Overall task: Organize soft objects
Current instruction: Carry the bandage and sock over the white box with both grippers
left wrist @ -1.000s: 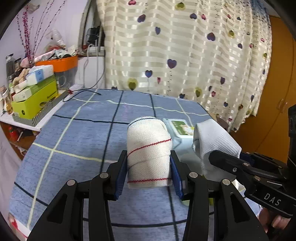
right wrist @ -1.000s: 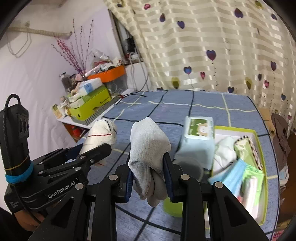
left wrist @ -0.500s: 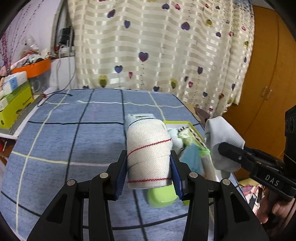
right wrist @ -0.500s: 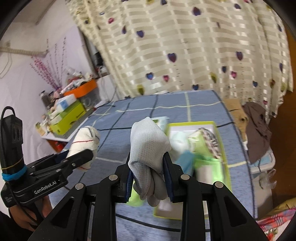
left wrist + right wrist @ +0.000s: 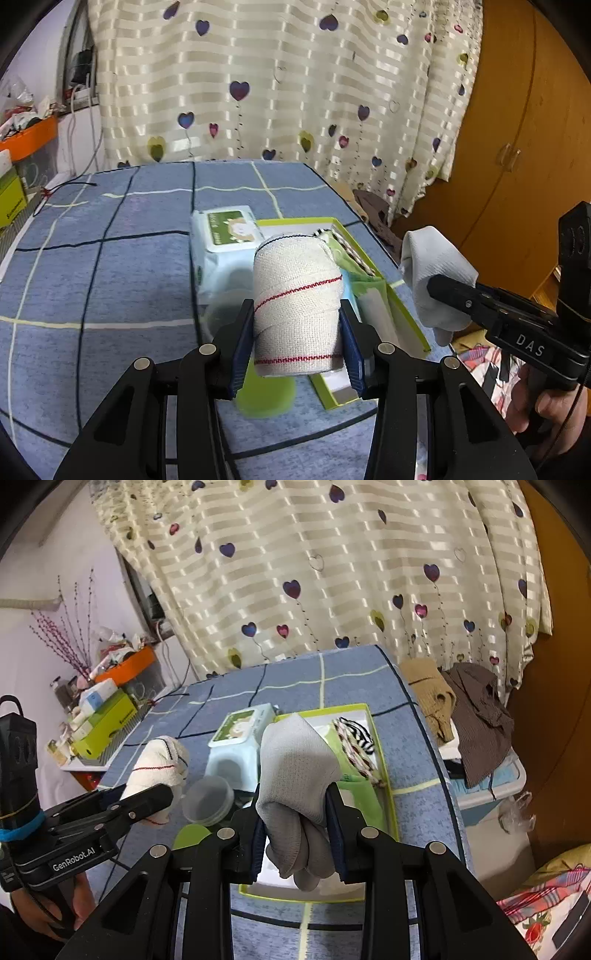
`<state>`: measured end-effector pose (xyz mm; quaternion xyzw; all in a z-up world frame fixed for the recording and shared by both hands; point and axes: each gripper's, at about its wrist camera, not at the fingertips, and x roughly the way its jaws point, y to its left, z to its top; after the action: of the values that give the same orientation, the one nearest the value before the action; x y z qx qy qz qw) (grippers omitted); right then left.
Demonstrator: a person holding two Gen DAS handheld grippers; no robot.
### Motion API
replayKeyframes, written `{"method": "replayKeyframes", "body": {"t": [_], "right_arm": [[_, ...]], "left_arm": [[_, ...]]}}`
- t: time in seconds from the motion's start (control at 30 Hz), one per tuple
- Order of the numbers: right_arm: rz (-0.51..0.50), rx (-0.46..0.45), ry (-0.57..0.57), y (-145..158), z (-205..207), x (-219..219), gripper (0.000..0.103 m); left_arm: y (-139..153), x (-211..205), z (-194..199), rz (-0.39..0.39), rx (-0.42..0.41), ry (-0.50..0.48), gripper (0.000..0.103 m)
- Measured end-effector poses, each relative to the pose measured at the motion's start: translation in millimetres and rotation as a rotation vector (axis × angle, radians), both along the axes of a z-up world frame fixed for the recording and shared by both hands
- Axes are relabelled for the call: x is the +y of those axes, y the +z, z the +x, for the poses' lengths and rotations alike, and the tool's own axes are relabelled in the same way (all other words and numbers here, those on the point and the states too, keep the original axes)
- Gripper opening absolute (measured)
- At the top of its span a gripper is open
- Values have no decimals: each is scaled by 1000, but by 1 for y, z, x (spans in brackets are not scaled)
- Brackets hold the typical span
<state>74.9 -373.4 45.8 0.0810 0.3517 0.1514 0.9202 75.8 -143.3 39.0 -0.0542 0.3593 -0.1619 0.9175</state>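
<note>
Left gripper [image 5: 297, 332]: angled downward, jaws wide, clamping white red-striped bandage roll [image 5: 297, 306].
Right gripper [image 5: 295, 830]: angled downward, jaws narrower, pinching folded grey knit cloth [image 5: 297, 775] above lime-rimmed tray [image 5: 388, 801].

Soft daylight glows through the cream striped heart-print curtain [image 5: 280, 85]; both fisheye views bend strongly at dark corners, with sheen on the fabric, mild blur

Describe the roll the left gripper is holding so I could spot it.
On the blue checked bed, beside the green tray, the left gripper clamps an upright bandage roll. Unlike the plain grey cloth nearby, it is cream with thin red stripes.
</note>
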Motion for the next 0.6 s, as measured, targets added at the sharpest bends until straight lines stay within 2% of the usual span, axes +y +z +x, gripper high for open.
{"method": "replayKeyframes", "body": {"t": [0.6], "right_arm": [[-21,90,-30,-43,9,-25,28]], "left_arm": [[-33,-47,11,11,106,-99,45]]}}
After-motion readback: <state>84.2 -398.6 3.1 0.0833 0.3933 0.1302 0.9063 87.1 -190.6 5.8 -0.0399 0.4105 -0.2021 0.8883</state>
